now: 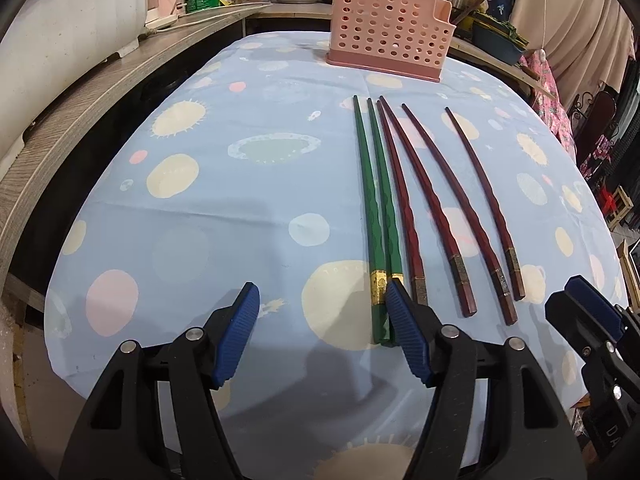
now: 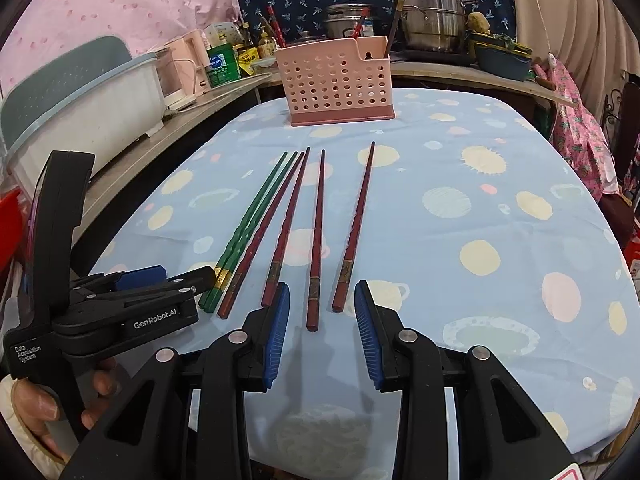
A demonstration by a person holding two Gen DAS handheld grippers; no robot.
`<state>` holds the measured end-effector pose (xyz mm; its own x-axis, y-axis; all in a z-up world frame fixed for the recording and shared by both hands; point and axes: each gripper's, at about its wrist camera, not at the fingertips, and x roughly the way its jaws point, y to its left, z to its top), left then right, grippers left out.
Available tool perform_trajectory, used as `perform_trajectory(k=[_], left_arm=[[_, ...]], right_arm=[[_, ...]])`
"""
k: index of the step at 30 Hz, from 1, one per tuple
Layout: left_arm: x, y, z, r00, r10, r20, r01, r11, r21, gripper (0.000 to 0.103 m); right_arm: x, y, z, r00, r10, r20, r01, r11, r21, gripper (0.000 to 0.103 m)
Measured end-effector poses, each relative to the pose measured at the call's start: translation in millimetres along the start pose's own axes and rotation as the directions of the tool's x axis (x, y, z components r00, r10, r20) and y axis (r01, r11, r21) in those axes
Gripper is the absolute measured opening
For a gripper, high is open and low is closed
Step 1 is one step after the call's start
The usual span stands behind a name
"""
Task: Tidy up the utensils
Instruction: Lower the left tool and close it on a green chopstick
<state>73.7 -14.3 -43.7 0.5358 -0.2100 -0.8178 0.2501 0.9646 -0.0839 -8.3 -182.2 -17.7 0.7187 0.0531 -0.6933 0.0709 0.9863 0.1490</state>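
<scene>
Two green chopsticks [image 1: 378,216] lying flat, touching side by side, four dark red chopsticks [image 1: 436,212] fanned out flat beside them, tips toward upright perforated pink utensil holder [image 1: 386,28] beyond

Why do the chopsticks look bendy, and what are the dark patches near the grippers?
In the left wrist view the fisheye lens bows the red chopsticks and curves the table edge; the left gripper casts a soft grey shadow on the cloth. In the right wrist view the chopsticks look straighter near the middle, and a shadow lies under the right gripper. Both views have dark round corners.
</scene>
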Motion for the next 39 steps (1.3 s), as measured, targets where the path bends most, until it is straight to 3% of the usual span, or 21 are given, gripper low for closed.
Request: perform_trajectory(k=[9, 12, 14, 15, 23, 28, 39], left_arm=[[2.4, -3.3, -1.2, 0.999, 0.041, 0.009, -0.041, 0.999, 0.023, 0.056], [1.8, 0.6, 0.1, 0.999, 0.047, 0.014, -0.047, 0.999, 0.018, 0.041], [0.8, 4.3, 0.8, 0.999, 0.042, 0.013, -0.042, 0.999, 0.015, 0.016], [0.6, 6.3, 1.3, 0.999, 0.033, 0.01, -0.033, 0.999, 0.011, 0.011], [-6.3, 21.9, -6.1, 1.0, 0.017, -0.003, -0.017, 1.0, -0.018, 0.007], [-10.8, 34.9, -8.3, 1.0, 0.014, -0.013, -0.015, 0.999, -0.048, 0.007], [-15.5, 50.8, -14.3, 1.0, -0.009, -0.024, 0.007, 0.997, -0.083, 0.007]], right_arm=[[1.2, 3.1, -1.4, 1.0, 0.01, -0.007, -0.01, 1.0, -0.006, 0.033], [2.3, 5.8, -2.2, 1.0, 0.019, -0.012, -0.019, 1.0, -0.012, 0.033], [4.0, 8.8, -2.9, 1.0, 0.027, -0.016, -0.027, 0.999, -0.02, 0.033], [4.8, 10.6, -3.4, 0.999, 0.035, -0.02, -0.035, 0.999, -0.023, 0.031], [19.2, 42.5, -0.6, 0.992, 0.117, -0.043, -0.121, 0.989, -0.083, 0.014], [35.2, 68.4, 2.0, 0.984, 0.167, -0.062, -0.173, 0.978, -0.114, 0.011], [55.7, 75.5, 1.9, 0.982, 0.151, -0.113, -0.162, 0.982, -0.095, 0.01]])
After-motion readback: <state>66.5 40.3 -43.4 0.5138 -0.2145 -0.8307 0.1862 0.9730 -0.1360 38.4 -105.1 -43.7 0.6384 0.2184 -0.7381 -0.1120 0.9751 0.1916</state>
